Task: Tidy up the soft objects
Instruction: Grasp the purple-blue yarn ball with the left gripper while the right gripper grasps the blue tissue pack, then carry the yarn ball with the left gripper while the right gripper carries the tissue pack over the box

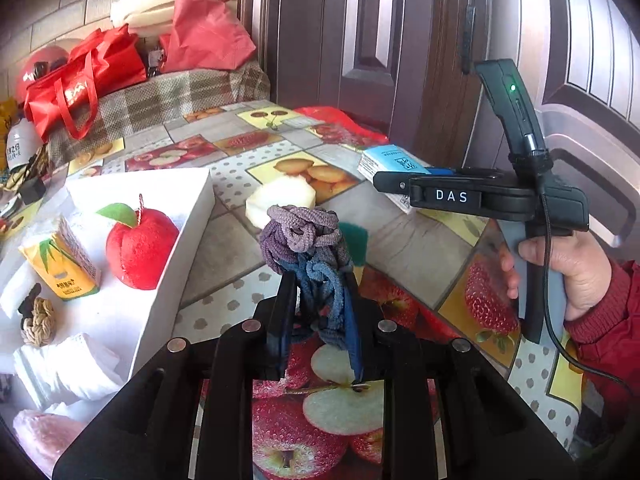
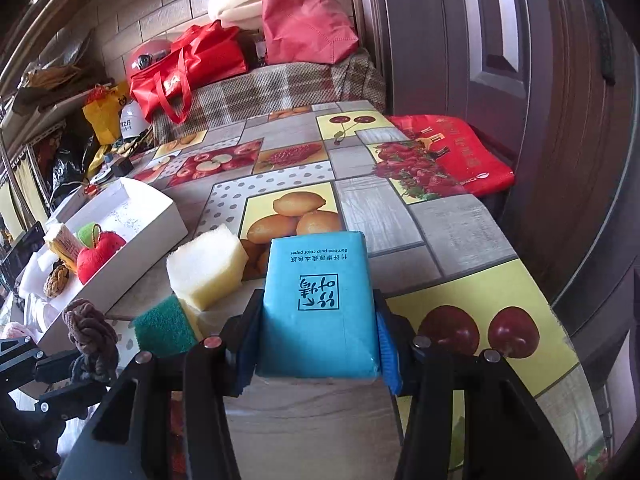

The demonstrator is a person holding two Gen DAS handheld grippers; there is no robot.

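My left gripper (image 1: pixel 320 280) is shut on a knotted bundle of purple and blue cord (image 1: pixel 304 236), held just above the fruit-print tablecloth (image 1: pixel 240 264). The right wrist view has the same bundle (image 2: pixel 90 328) at its lower left. My right gripper (image 2: pixel 318 304) is shut on a blue tissue pack (image 2: pixel 320 280), both pads pressing its sides. A white and yellow foam sponge (image 2: pixel 206 264) and a green scouring sponge (image 2: pixel 164 330) lie between the two grippers. To the left, a white box (image 1: pixel 176 248) holds a red plush apple (image 1: pixel 140 248), a yellow carton (image 1: pixel 66 268) and a beige knot (image 1: pixel 38 322).
A hand in a red sleeve (image 1: pixel 572 268) holds the right gripper's handle. Red bags (image 2: pixel 192 64) and white foam sit on a plaid-covered bench (image 2: pixel 280 88) behind the table. A dark wooden door (image 2: pixel 460 40) stands at the right, and a red bag (image 2: pixel 452 148) lies by the table's edge.
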